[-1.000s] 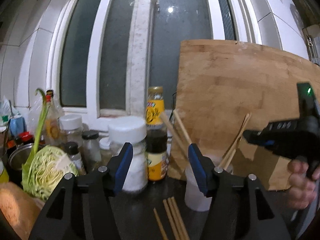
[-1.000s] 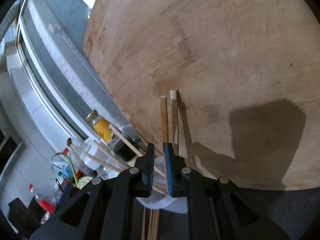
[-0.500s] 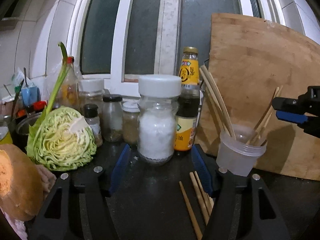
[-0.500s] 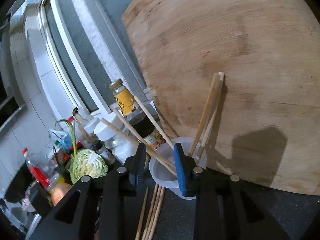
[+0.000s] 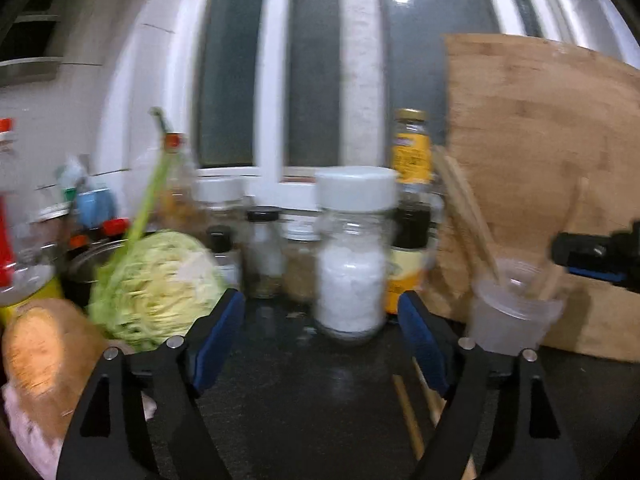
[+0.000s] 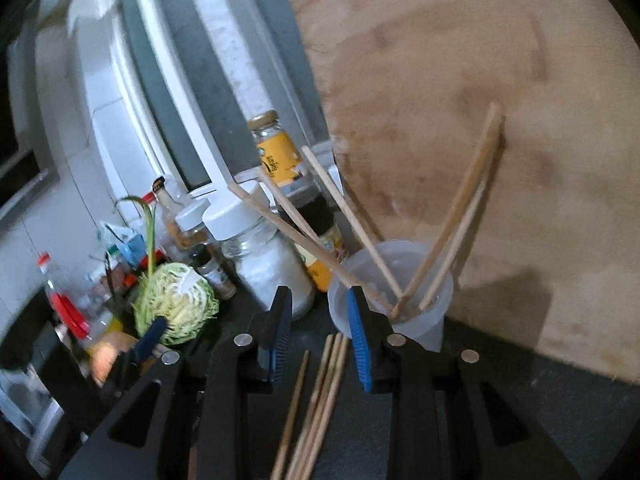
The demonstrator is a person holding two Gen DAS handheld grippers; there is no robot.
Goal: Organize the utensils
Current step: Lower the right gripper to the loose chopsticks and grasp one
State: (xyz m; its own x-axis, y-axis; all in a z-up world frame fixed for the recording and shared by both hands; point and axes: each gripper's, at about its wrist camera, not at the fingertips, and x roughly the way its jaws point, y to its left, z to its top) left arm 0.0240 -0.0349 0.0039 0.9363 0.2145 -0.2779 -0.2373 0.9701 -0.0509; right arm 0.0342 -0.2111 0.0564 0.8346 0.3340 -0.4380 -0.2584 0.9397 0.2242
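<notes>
Cabbage and jars crowd the left of the counter, out of the working zone. Left gripper: jaws wide, just been opening, nothing between them; it faces the jars, likely readying for the loose chopsticks, which lie flat on the counter by its right finger. Right gripper: jaws narrow, empty, just been opening, above those sticks and just short of the cup. Five chopsticks stand fanned in the cup, leaning on its rim, two toward the board propped behind as a backstop.
</notes>
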